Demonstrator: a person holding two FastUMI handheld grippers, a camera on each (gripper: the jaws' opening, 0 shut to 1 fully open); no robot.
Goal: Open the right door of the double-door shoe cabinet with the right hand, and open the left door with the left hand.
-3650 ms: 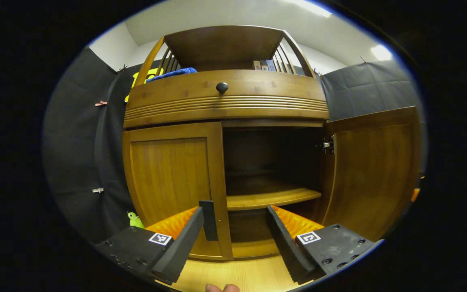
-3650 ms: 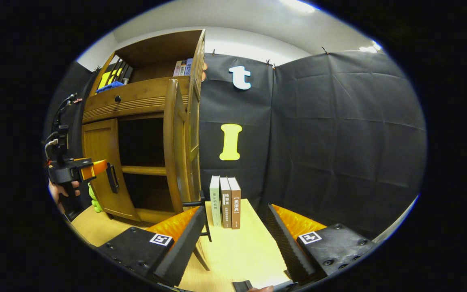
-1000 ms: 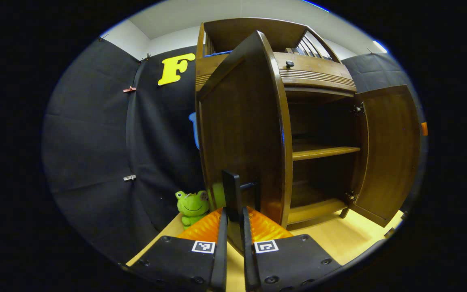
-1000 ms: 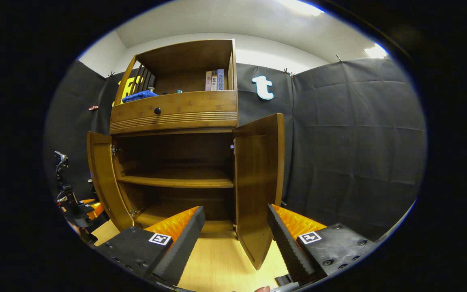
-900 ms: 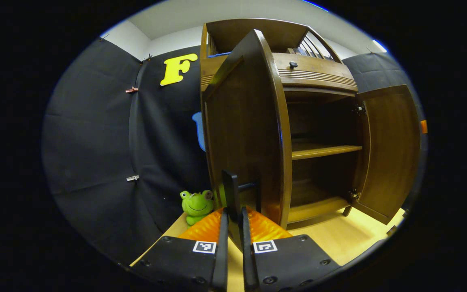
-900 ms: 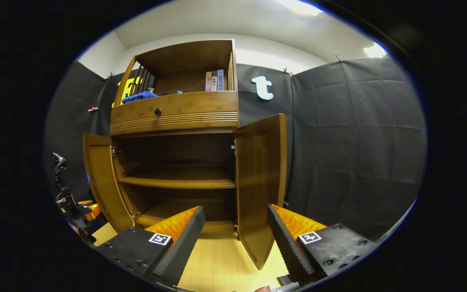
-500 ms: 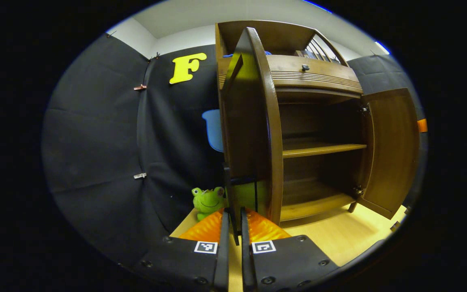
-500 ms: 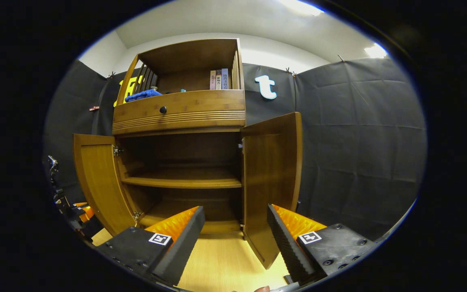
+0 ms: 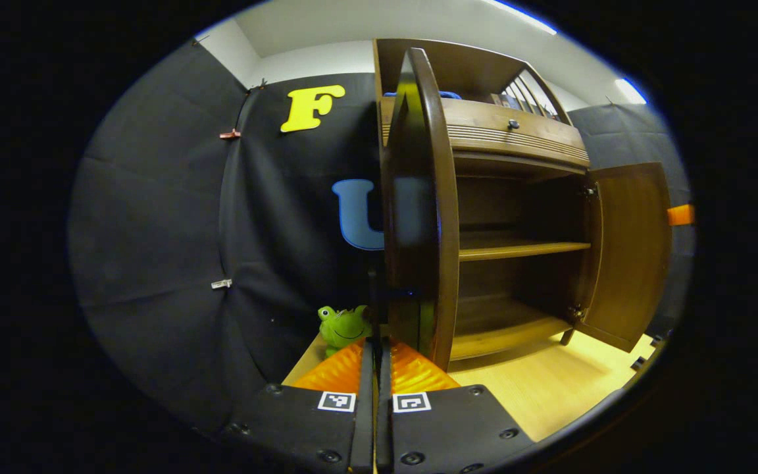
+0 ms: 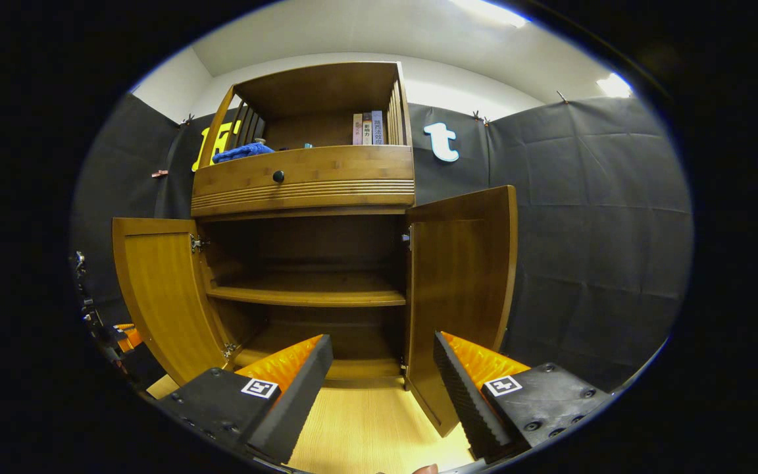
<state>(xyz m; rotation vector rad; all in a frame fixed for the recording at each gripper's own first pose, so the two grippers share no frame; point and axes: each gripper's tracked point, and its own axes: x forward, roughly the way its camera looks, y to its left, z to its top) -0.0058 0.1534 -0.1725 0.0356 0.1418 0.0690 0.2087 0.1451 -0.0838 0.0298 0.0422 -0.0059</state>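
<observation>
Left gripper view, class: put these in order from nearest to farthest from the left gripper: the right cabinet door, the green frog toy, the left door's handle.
1. The left door's handle, a dark bar between the left gripper's fingers.
2. The green frog toy, on the floor just behind and left of the handle.
3. The right cabinet door, swung open at the far right.

glossy wooden cabinet (image 10: 300, 178), seemingly plush frog (image 9: 343, 326)
</observation>
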